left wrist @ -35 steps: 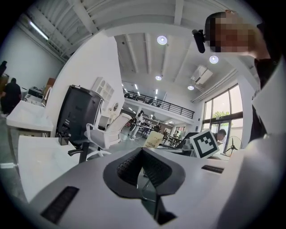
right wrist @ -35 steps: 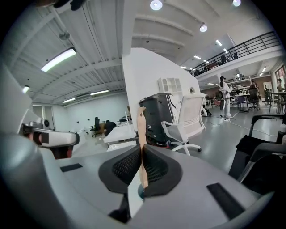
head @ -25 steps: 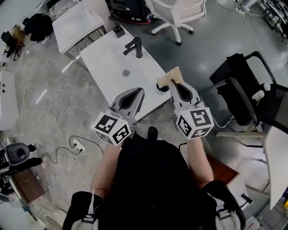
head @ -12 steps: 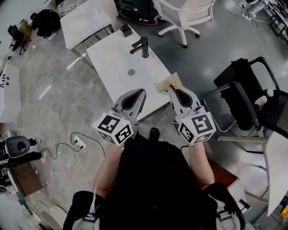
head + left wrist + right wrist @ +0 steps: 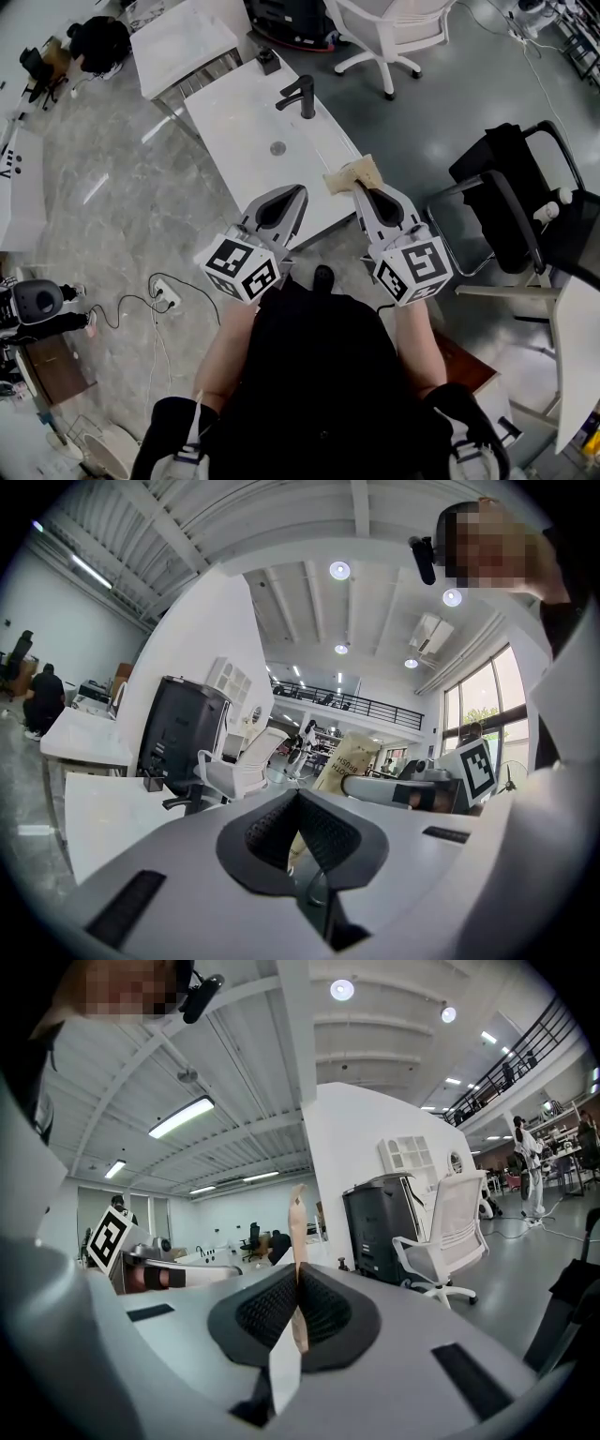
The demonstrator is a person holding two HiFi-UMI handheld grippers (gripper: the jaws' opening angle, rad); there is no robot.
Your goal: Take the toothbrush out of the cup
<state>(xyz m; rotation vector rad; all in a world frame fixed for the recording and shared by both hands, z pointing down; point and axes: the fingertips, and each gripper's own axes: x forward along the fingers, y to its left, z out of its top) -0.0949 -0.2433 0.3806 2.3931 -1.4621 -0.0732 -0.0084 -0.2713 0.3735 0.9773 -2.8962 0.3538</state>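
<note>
A tan cardboard toothbrush pack [image 5: 352, 174] stands edge-on between the pads of my right gripper [image 5: 358, 188], which is shut on it. The right gripper view shows the pack [image 5: 298, 1218] rising out of the closed right gripper [image 5: 300, 1290]. The pack hangs over the near right edge of the white sink counter [image 5: 239, 127]. No cup can be made out under it. My left gripper [image 5: 297, 191] is to the left, over the counter's near edge, shut with nothing in it. In the left gripper view the pack [image 5: 349, 759] shows beyond the closed left gripper [image 5: 298, 806].
A black faucet [image 5: 303, 96] and a drain [image 5: 277, 148] are on the counter. A white office chair [image 5: 380, 28] stands behind it and a black chair [image 5: 506, 202] at the right. Cables and a power strip [image 5: 167, 297] lie on the floor at left.
The right gripper has shifted a little with the pack still in it. The dark round opening seen beside the pack a second ago no longer shows. The left gripper has kept still.
</note>
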